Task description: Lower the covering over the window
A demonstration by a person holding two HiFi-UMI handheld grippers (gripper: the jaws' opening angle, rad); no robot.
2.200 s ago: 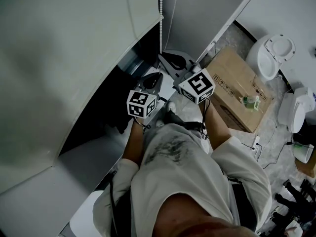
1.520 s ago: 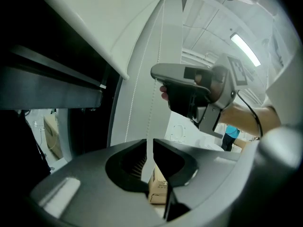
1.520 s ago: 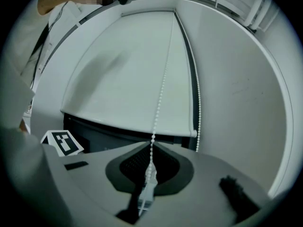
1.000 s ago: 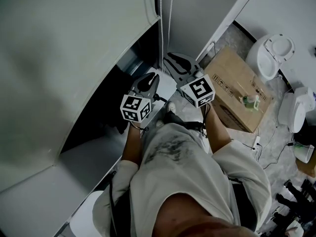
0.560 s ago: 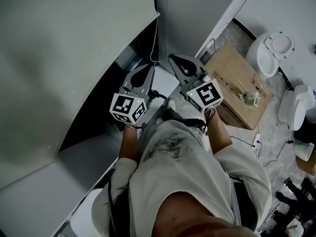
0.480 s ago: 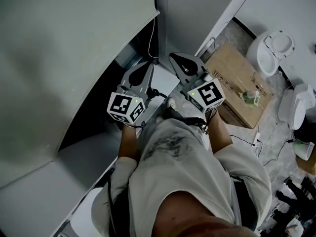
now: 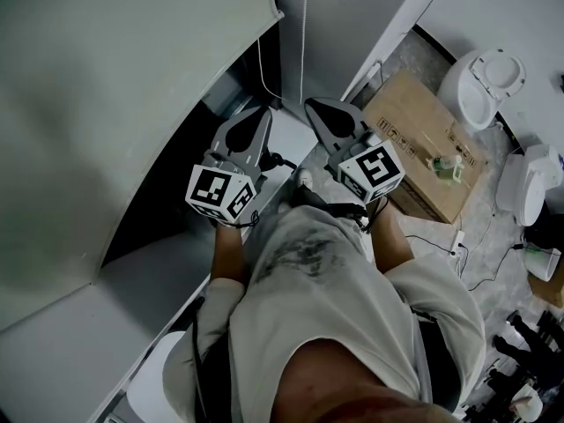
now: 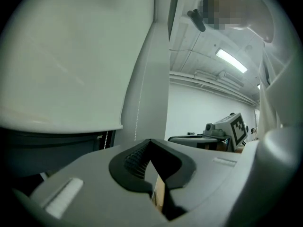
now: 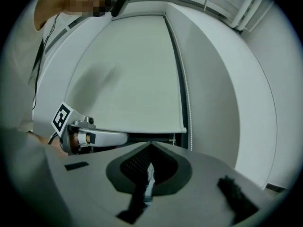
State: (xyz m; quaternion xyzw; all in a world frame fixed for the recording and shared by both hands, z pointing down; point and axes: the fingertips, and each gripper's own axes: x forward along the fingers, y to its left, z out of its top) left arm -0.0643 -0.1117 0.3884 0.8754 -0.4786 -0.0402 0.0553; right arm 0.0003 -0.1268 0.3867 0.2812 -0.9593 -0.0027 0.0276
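Left gripper (image 7: 263, 113) and right gripper (image 7: 311, 106) sit side by side, jaws pressed together, tips at the bead cord (image 7: 306, 33); whether they pinch it is unclear. Just beyond, the plain pale blind (image 7: 132, 95) hangs partly lowered, with dark window (image 7: 176, 203) below its hem.

head view: overhead, steeply down | gripper views: close, level, along jaws | shared: blind (image 7: 132, 104)

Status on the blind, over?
Both shut: left gripper, right gripper, tips by the bead chain; grip on it unconfirmed. The roller blind partly down, dark gap below. No obstruction seen.
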